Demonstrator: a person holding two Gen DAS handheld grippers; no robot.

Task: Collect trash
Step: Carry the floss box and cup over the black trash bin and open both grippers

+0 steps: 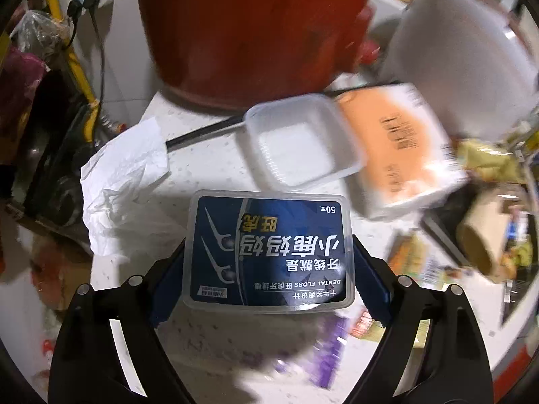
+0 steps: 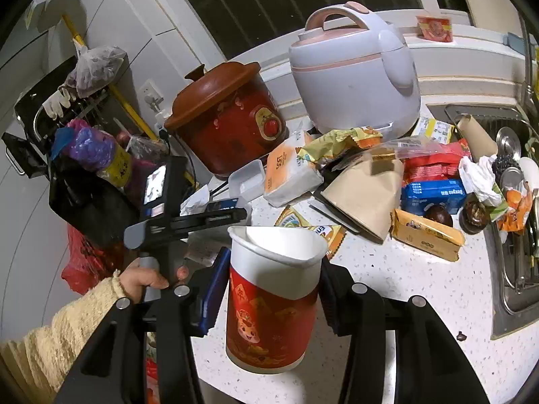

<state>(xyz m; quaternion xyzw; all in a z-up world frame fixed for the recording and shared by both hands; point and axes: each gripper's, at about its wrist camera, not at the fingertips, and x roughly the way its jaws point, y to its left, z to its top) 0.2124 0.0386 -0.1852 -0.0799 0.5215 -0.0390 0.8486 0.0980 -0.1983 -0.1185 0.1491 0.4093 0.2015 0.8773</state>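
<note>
My left gripper (image 1: pixel 267 252) is shut on a clear dental floss box (image 1: pixel 269 235) with a blue label, its pads pressed on the box's two sides just above the speckled counter (image 1: pixel 209 155). A crumpled white tissue (image 1: pixel 124 181) lies left of the box, and an empty clear plastic tray (image 1: pixel 296 144) lies just beyond it. In the right wrist view, my right gripper (image 2: pixel 274 289) is shut on a red and white paper cup (image 2: pixel 273 303), whose rim is squeezed out of round. It hangs above the counter's near edge. A person's hand (image 2: pixel 145 279) holds the left gripper's handle beside it.
A red slow cooker (image 2: pixel 229 124) and a white rice cooker (image 2: pixel 353 67) stand at the back. An orange tissue pack (image 2: pixel 289 171), several wrappers, a blue packet (image 2: pixel 431 195) and a cardboard tube (image 2: pixel 478 134) crowd the counter (image 2: pixel 421 289). A sink (image 2: pixel 512 235) is on the right. Bags hang on the left.
</note>
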